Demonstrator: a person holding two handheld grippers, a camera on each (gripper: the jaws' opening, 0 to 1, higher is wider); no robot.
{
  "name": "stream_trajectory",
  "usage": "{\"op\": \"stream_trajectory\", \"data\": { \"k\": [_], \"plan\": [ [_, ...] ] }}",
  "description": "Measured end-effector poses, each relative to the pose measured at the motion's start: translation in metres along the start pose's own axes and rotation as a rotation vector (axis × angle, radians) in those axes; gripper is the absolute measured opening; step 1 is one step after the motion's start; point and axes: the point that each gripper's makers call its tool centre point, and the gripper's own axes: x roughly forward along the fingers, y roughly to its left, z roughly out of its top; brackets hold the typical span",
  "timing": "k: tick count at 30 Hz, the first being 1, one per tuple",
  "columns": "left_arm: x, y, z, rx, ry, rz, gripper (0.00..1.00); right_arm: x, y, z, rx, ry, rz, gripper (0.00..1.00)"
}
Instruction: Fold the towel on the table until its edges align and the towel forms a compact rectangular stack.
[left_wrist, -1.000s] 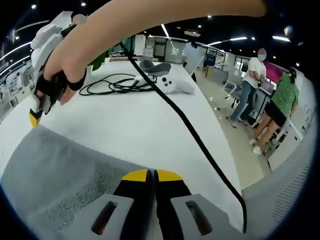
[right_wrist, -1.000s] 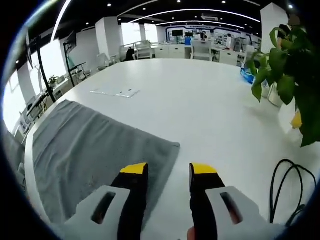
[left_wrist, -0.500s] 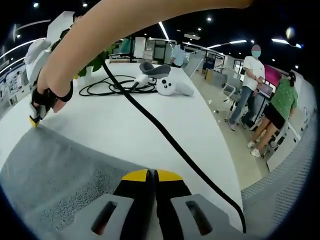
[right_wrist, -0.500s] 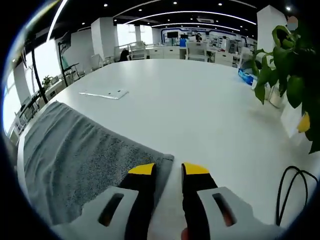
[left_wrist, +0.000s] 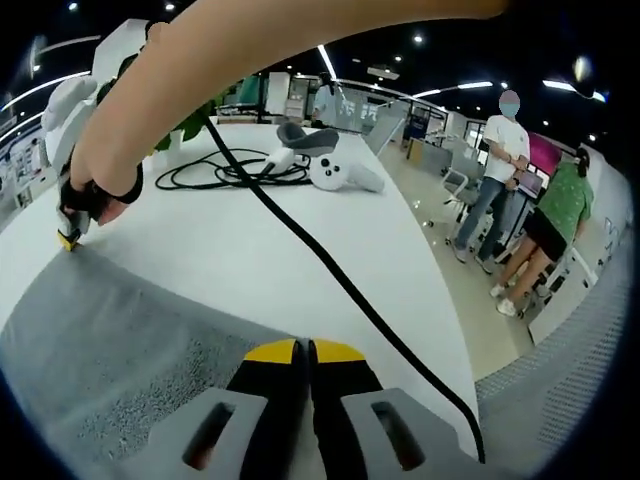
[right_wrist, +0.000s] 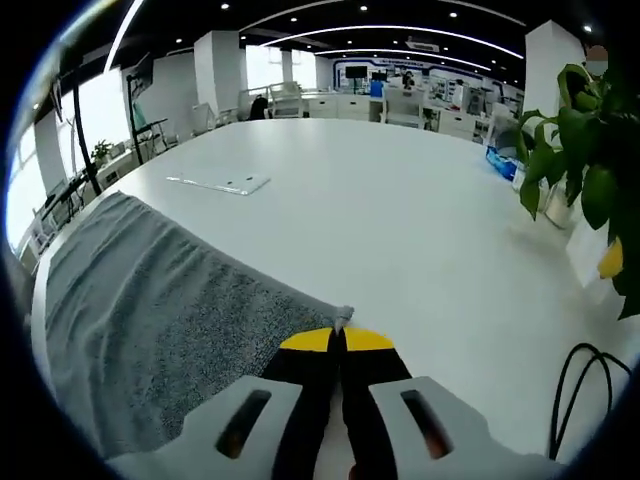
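Left gripper view: grey towel (left_wrist: 120, 340) flat on white table (left_wrist: 300, 240); left gripper (left_wrist: 303, 350) jaws pressed together on its near edge, the pinched cloth hidden beneath them; right gripper (left_wrist: 70, 235) at the far corner, tips partly masked by the person's hand (left_wrist: 105, 160); black cable (left_wrist: 330, 275) crossing. Right gripper view: right gripper (right_wrist: 337, 340) jaws closed on the towel (right_wrist: 150, 300) corner; potted plant (right_wrist: 590, 150) cut off at the frame edge.

left gripper (left_wrist: 303, 349) jaws closed on grey towel (left_wrist: 110, 350) edge | right gripper (left_wrist: 72, 236) at towel's far corner, hand (left_wrist: 105, 165) on it | black cable (left_wrist: 330, 275) across white table (left_wrist: 270, 250)
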Motion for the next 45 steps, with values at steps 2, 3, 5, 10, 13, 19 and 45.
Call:
{"op": "stream_trajectory", "data": {
  "k": [2,3,5,10,13,19,45],
  "plan": [
    [-0.002,-0.002,0.001,-0.015,-0.009,-0.001,0.04,-0.003,0.002,0.003,0.006,-0.009,0.009,0.0],
    [-0.004,-0.003,0.002,-0.032,-0.016,0.001,0.04,-0.007,0.004,0.006,0.016,-0.019,0.019,0.0],
    [-0.005,-0.01,0.003,-0.017,-0.016,-0.01,0.04,-0.011,0.008,0.009,0.04,-0.024,0.036,0.0],
    [-0.01,-0.013,0.01,-0.034,-0.031,-0.005,0.04,-0.024,0.014,0.022,0.07,-0.064,0.057,0.0],
    [-0.014,-0.016,0.014,-0.037,-0.039,-0.001,0.04,-0.034,0.017,0.03,0.071,-0.082,0.063,0.0],
    [-0.022,-0.017,0.028,-0.056,-0.074,0.007,0.04,-0.052,0.019,0.046,0.071,-0.123,0.061,0.0],
    [-0.043,-0.012,0.043,-0.203,-0.146,0.085,0.04,-0.106,0.023,0.061,0.065,-0.184,0.091,0.0]
  ]
}}
